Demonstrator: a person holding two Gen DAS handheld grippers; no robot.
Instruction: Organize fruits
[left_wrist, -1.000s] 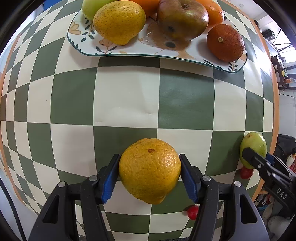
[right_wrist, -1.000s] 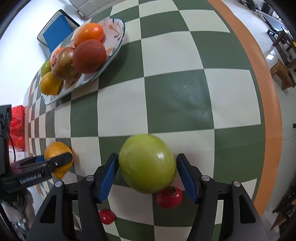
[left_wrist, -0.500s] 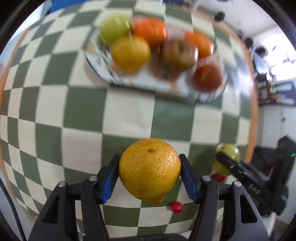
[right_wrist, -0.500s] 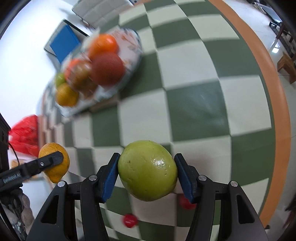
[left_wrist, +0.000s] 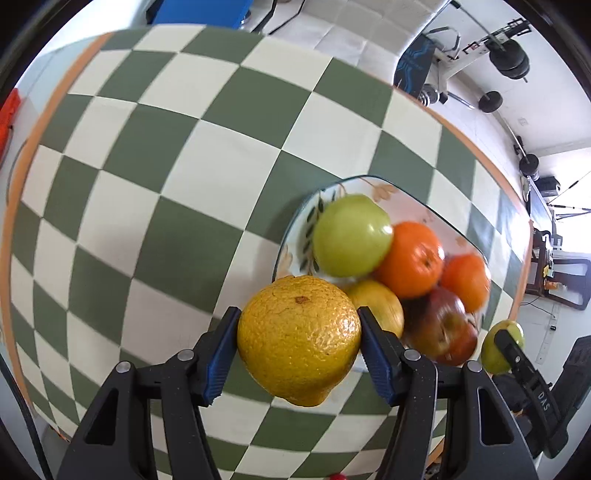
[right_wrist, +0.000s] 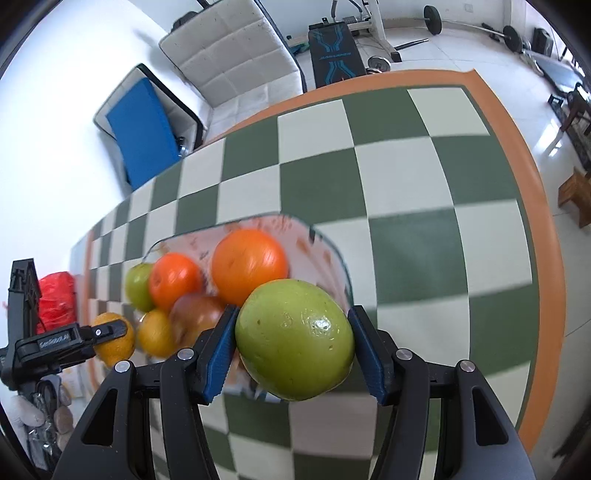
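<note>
While left tongs (left_wrist: 298, 341) clamp yellow orange (left_wrist: 299, 339), right tongs (right_wrist: 291, 341) clamp green fruit (right_wrist: 295, 339); loaded plate (left_wrist: 295, 236) at 1 o'clock on checkered desk (left_wrist: 166, 184).

Bright, even daylight in both fisheye views; strong barrel distortion bends the checkered tablecloth (left_wrist: 155, 206) near dark vignetted corners. Plate (right_wrist: 325, 254) fruit is motion-blurred; the green fruit (right_wrist: 295, 339) shows 1 glare spot.

white tiled floor (right_wrist: 461, 55); weight bench (right_wrist: 334, 51); white padded sofa (right_wrist: 229, 48); barbell (right_wrist: 476, 27)
</note>
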